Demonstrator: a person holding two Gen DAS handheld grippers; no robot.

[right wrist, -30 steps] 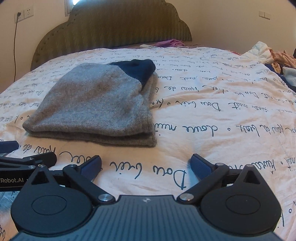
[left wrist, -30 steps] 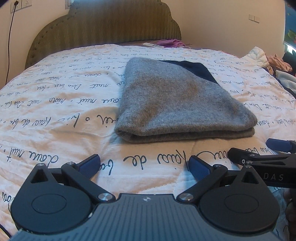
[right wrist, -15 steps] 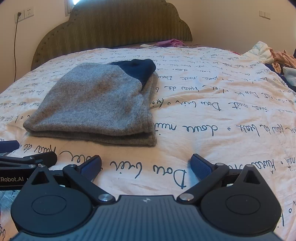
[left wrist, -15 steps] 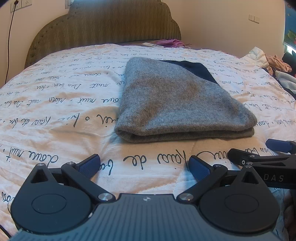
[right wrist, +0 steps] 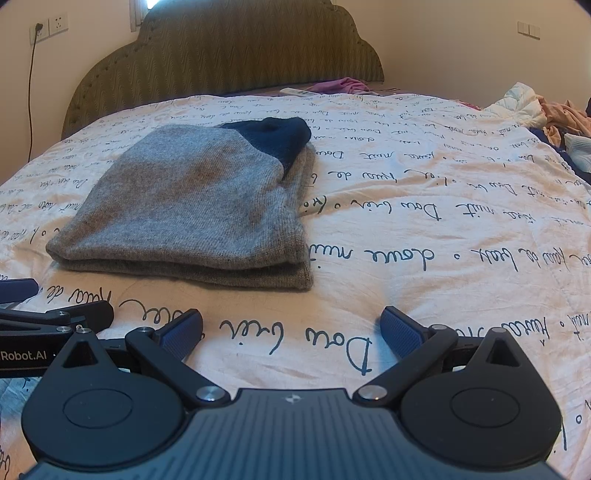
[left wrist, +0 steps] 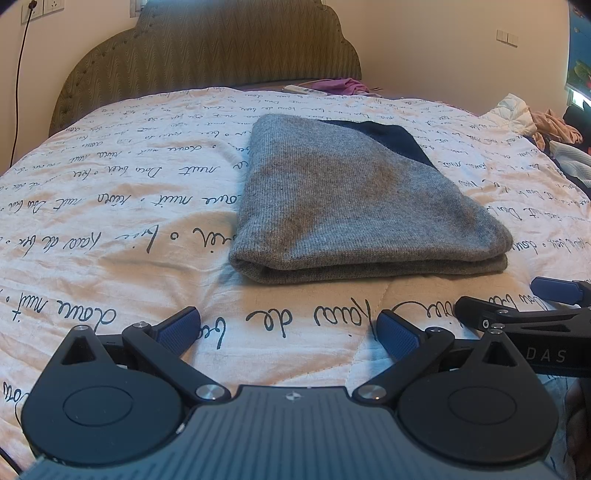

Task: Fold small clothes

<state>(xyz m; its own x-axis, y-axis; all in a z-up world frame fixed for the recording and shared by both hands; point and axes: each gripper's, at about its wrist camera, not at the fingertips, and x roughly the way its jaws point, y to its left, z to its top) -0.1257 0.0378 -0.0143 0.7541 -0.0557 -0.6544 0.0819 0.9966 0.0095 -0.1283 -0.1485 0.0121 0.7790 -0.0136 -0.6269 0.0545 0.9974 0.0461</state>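
A grey knit garment with a dark navy part (left wrist: 354, 199) lies folded flat on the white bedspread with black script (left wrist: 110, 206). It also shows in the right wrist view (right wrist: 192, 206), to the left of centre. My left gripper (left wrist: 288, 328) is open and empty, hovering just short of the garment's near fold. My right gripper (right wrist: 291, 328) is open and empty, near the garment's right corner. Each gripper shows at the edge of the other's view: the right one at the lower right of the left wrist view (left wrist: 532, 317), the left one at the lower left of the right wrist view (right wrist: 44, 317).
An olive padded headboard (left wrist: 207, 55) stands at the far end of the bed. A pile of other clothes (right wrist: 543, 110) lies at the bed's right edge. A purple garment (right wrist: 340, 85) and a white remote lie near the headboard. A wall socket with a cable (right wrist: 40, 29) is at the left.
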